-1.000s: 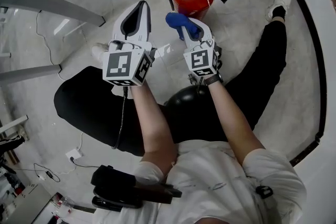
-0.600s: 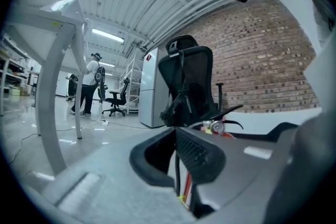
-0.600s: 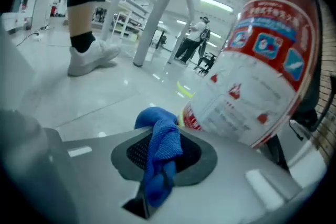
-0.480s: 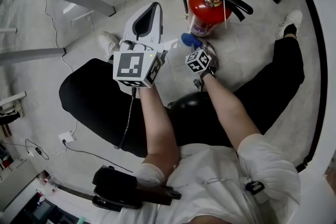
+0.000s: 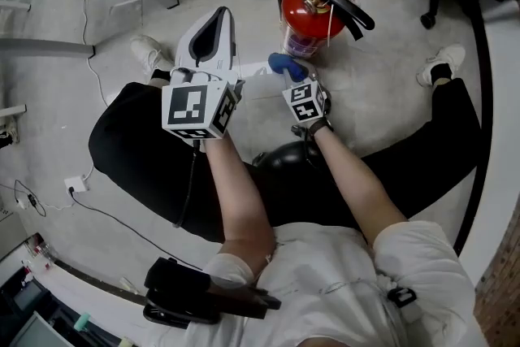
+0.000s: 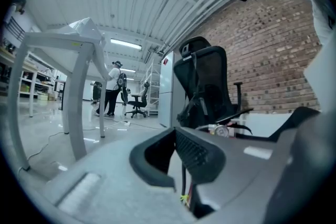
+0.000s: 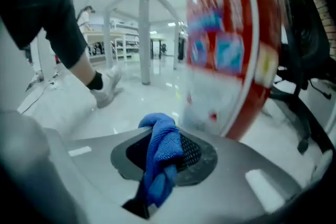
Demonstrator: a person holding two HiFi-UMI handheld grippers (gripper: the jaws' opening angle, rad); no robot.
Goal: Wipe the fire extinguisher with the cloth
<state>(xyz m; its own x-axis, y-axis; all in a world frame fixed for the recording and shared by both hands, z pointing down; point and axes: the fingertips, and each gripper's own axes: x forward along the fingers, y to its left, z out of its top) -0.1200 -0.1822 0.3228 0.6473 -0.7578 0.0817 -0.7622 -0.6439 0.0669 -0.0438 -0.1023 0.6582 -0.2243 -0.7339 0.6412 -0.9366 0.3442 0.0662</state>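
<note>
Right gripper view shows the right gripper [image 7: 164, 160] clenched on the blue cloth [image 7: 161, 152], which bunches up out of the pinch between the two dark pads and hangs down the slit below them. Just beyond the jaws, up and to the right, the red fire extinguisher [image 7: 236, 44] fills that side of the picture; its label is blurred. Whether the cloth touches the cylinder cannot be told. A shoe [image 7: 107, 86] rests on the glossy floor [image 7: 152, 97] to the left.

From the head view, the extinguisher [image 5: 311, 12] stands upright on the floor between the person's spread legs. The cloth [image 5: 287, 65] lies low against its near side, with the right gripper [image 5: 294, 77] directly behind it.

The left gripper [image 5: 214, 19] is held higher and off to the left, well apart from the extinguisher. In its own view its jaws [image 6: 176, 157] are pressed together with nothing between them, pointing towards an office chair [image 6: 205, 86] and a brick wall [image 6: 268, 50].
</note>
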